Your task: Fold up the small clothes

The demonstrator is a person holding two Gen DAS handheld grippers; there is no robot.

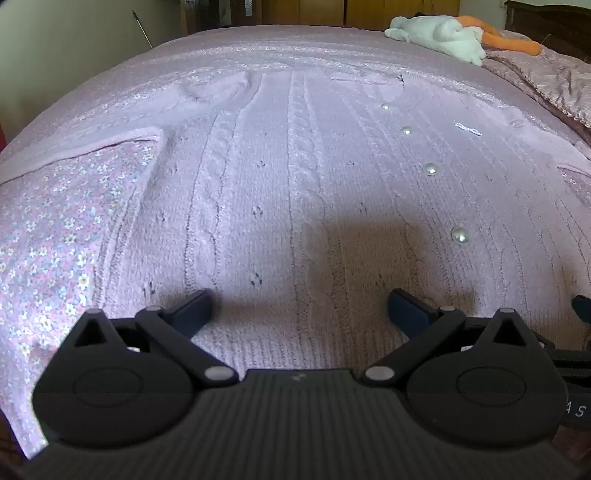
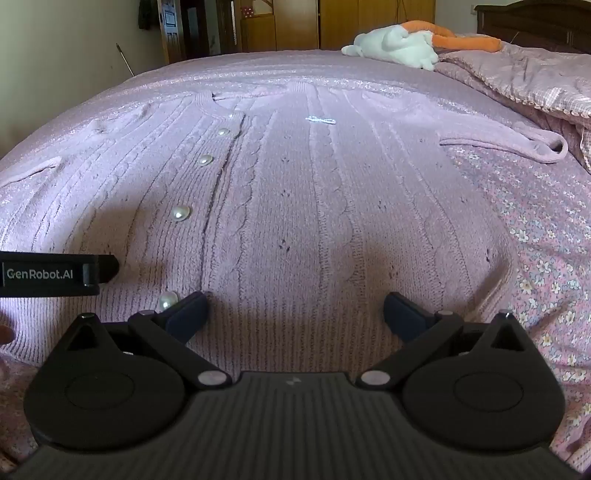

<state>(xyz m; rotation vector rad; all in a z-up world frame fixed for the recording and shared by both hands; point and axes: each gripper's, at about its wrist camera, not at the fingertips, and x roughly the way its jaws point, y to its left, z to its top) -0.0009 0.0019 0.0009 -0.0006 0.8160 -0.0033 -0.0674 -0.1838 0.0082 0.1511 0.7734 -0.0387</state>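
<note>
A pale pink cable-knit cardigan (image 1: 295,177) (image 2: 314,192) with pearl buttons (image 1: 460,234) (image 2: 180,213) lies spread flat on the bed, hem toward me, sleeves out to both sides. My left gripper (image 1: 299,308) hovers open over the hem's left half, nothing between its fingers. My right gripper (image 2: 295,312) is open over the hem's right half, one button (image 2: 168,300) by its left finger. In the right wrist view the left gripper's side (image 2: 55,275) shows at the left edge.
The bed wears a pink floral sheet (image 1: 48,236) (image 2: 546,236). A white and orange plush toy (image 1: 443,35) (image 2: 399,42) lies at the far end beside a bunched pink quilt (image 2: 517,74). Wooden wardrobes stand behind the bed.
</note>
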